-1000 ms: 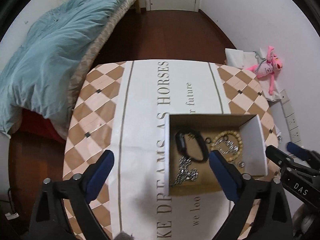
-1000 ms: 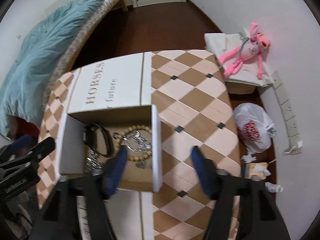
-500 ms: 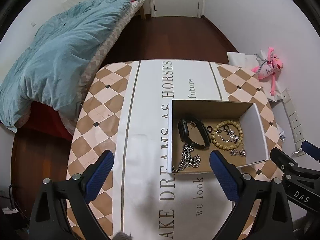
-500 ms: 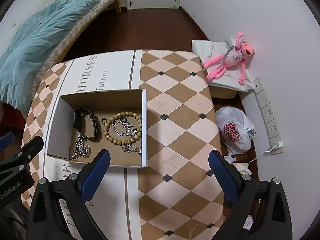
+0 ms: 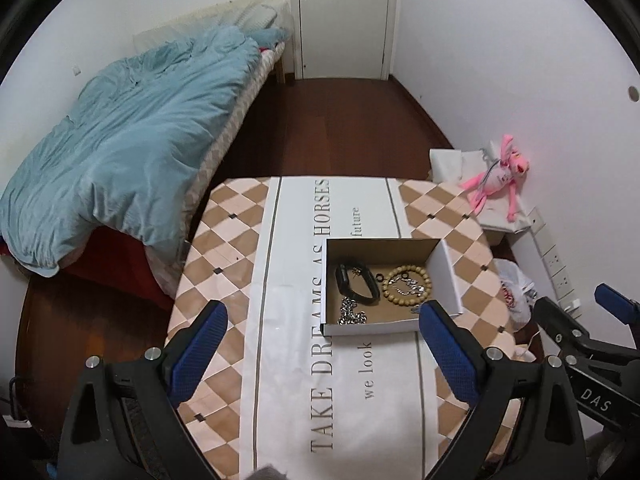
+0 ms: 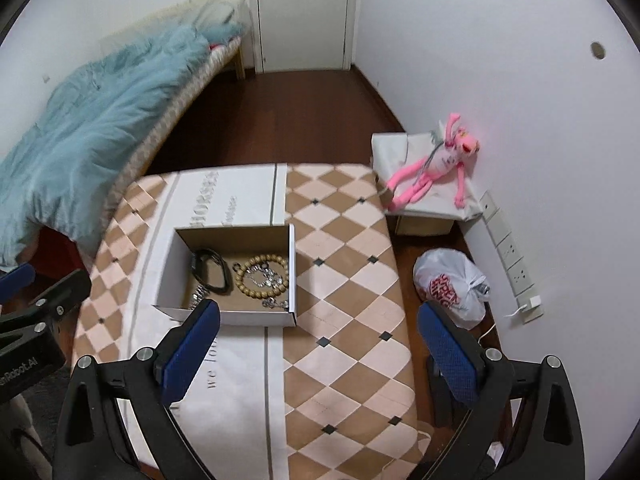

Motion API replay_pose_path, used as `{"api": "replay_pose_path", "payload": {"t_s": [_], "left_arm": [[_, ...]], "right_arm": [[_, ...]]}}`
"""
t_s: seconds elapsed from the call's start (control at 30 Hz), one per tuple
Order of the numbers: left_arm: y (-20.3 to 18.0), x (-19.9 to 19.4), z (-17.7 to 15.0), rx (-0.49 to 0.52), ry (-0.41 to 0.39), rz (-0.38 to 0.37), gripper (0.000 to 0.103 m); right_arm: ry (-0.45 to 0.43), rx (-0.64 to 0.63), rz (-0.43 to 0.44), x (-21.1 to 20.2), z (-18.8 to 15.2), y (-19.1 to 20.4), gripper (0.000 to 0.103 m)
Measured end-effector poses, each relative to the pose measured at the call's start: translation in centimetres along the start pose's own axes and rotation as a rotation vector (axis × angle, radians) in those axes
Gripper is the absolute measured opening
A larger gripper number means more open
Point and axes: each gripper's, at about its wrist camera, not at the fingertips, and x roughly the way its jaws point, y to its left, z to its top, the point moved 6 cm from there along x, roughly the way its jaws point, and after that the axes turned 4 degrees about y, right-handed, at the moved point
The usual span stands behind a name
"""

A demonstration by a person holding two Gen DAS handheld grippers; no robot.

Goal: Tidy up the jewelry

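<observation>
Cardboard box (image 5: 446,276) holds jewelry — both grippers (image 5: 320,344) (image 6: 320,344) spread, empty.

The surface (image 5: 224,236) is covered in a tan and pale pink diamond check with small black squares, crossed by a white band with grey lettering. The box (image 5: 450,276) is white outside and brown inside. In it a black band (image 5: 357,284), tan beads (image 5: 406,285) and a silver chain (image 5: 351,315) are seen. Blue pads are carried on the black left tool (image 5: 322,330) and right tool (image 6: 318,334). The duvet (image 5: 120,152) is teal, the toy (image 6: 430,168) pink, the floor (image 5: 340,128) dark red-brown.
</observation>
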Motion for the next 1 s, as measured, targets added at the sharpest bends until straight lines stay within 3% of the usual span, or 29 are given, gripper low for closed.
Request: {"api": "replay_pose_path", "payload": {"t_s": [0.5, 1.0], "left_arm": [[0.7, -9.7, -1.3, -0.03, -0.112, -0.023, 0.098], [0.5, -10.9, -2.8, -0.035, -0.092, -0.032, 0.098]], "right_arm": [[-0.161, 0.012, -0.001, -12.0, -0.8, -0.2, 0.103], [-0.147, -0.015, -0.003, -14.3, -2.4, 0.1, 0.103]]}}
